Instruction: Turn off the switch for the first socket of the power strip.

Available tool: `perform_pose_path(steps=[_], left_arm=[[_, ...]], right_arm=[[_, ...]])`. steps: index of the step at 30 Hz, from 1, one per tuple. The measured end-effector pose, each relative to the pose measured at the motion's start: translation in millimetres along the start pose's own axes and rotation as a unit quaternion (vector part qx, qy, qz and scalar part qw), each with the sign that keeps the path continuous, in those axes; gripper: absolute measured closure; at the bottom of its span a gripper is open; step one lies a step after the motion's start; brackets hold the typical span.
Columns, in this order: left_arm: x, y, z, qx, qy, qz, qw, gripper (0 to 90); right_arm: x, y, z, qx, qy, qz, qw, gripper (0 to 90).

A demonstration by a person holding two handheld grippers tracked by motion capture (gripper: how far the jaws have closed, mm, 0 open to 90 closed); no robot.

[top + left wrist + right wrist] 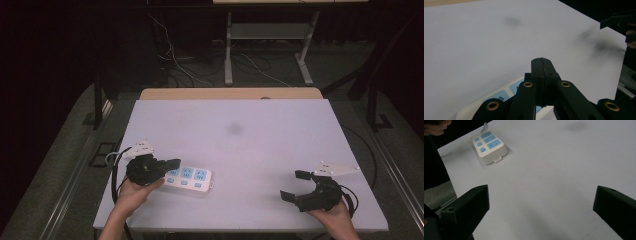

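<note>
White power strip (189, 178): one, three blue sockets, three blue buttons.

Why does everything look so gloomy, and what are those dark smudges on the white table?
High view: the table is lit, the room behind dark, with a soft grey smudge mid-table. Left gripper view: the shut left tongs loom dark above the power strip. Right gripper view: the open right tongs blur at the edges.

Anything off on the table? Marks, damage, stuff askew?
Dark smudges stain the white table: one near its middle, more toward the right tongs' side in the left gripper view. The power strip lies slightly askew to the table edge but looks intact. Nothing spilled.
</note>
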State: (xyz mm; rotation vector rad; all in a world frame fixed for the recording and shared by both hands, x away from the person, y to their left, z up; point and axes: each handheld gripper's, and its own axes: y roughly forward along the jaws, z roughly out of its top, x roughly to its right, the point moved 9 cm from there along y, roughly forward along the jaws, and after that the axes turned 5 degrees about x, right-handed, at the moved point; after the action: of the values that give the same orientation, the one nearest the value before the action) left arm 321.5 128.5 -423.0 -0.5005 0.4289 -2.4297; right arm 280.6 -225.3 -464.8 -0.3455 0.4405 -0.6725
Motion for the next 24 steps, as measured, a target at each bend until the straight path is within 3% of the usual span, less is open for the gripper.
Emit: perform_pose_path(steps=[5,12,18,24], left_arm=[[5.0,-0.3,-4.2,0.023,-0.008,-0.006,0.9997,80.0],[11.5,-1.6,-7.6,0.044,-0.015,-0.008,0.9989,45.6],[14.2,2.2,-16.4,0.045,-0.019,-0.011,0.9987,19.1],[19.6,9.7,-30.5,0.035,-0.013,-0.019,0.9991,7.2]], right_arm=[[0.0,0.1,-0.1,0.000,0.001,0.001,1.0000,0.3],[-0.6,0.6,-0.6,-0.002,-0.001,0.002,1.0000,0.3],[-0.8,0.9,-1.0,-0.003,-0.001,0.002,1.0000,0.3],[-1.1,1.4,-1.6,-0.005,-0.002,0.003,1.0000,0.3]])
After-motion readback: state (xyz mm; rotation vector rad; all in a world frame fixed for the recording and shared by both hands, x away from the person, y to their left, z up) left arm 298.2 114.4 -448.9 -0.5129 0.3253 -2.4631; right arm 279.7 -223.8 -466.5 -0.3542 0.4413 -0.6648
